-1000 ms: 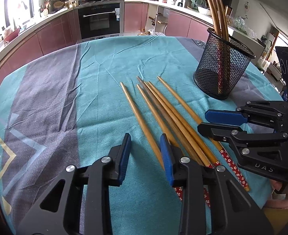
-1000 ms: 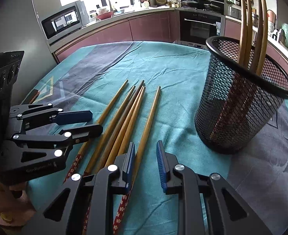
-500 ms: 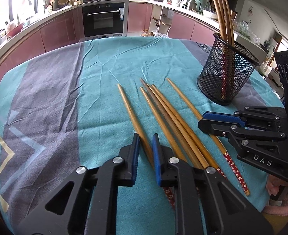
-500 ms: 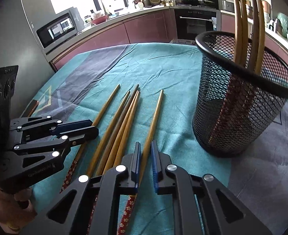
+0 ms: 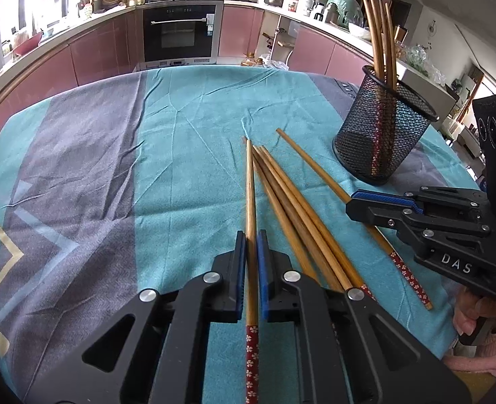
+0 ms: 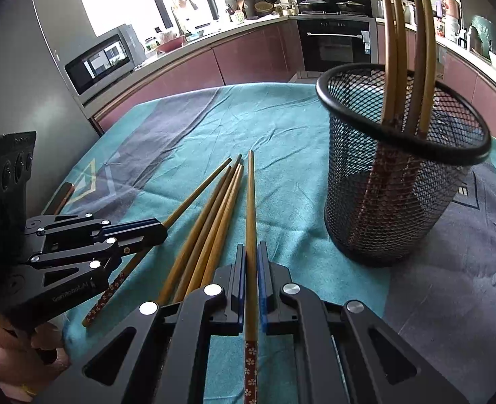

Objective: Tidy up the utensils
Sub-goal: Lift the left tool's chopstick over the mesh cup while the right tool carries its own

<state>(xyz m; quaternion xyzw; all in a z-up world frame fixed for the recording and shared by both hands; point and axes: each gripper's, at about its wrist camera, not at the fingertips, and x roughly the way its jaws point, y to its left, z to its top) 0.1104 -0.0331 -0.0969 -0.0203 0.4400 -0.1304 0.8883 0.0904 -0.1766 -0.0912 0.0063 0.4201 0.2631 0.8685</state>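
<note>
Left wrist view: the left gripper [image 5: 251, 262] fingers clamp one chopstick [image 5: 250, 195] above the tabletop [image 5: 180, 168]; the right gripper [image 6: 251, 262] pinches another chopstick [image 6: 251, 202], beside the mesh holder [image 6: 399, 185].

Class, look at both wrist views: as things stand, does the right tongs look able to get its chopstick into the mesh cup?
Probably yes. The right tongs is shut on a chopstick, and the mesh cup stands just to its right with an open top. Four chopsticks already lean inside, but room remains.
</note>
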